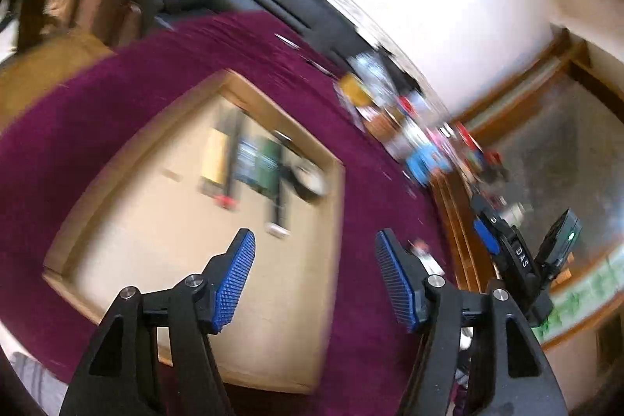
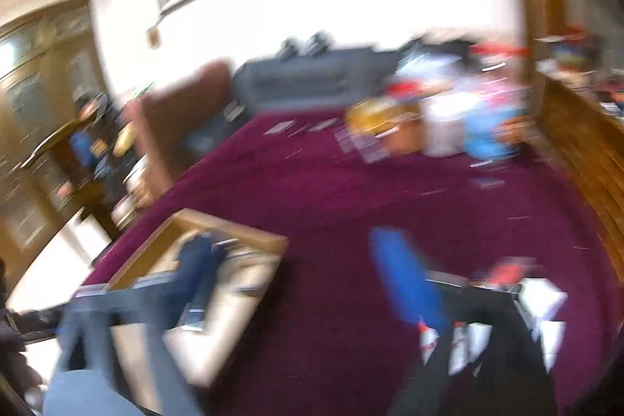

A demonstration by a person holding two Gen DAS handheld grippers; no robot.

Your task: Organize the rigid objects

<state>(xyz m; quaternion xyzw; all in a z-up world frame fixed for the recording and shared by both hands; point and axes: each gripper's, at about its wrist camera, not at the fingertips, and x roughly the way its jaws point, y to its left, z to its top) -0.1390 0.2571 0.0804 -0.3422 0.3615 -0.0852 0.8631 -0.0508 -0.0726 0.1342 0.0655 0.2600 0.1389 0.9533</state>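
Both claws, the left gripper [image 1: 314, 275] and the right gripper [image 2: 312, 279], hang spread and empty over the purple cloth [image 1: 117, 112], beside the shallow tray [image 1: 249, 96] holding small blurred items, and a hurried reach could knock the tray's rim.

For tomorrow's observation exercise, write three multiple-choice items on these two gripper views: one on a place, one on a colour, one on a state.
1. Where do the small blurred objects lie?
A. in the shallow wooden tray
B. on the sofa
C. on the floor

2. What colour is the cloth under the tray?
A. green
B. grey
C. dark magenta

3. How does the left gripper stand?
A. clamped on a box
B. open, nothing between the pads
C. shut empty

Answers: 1 A, they sit inside the tray's rim; 2 C, cloth shows magenta in both views; 3 B, a clear gap separates the blue pads.
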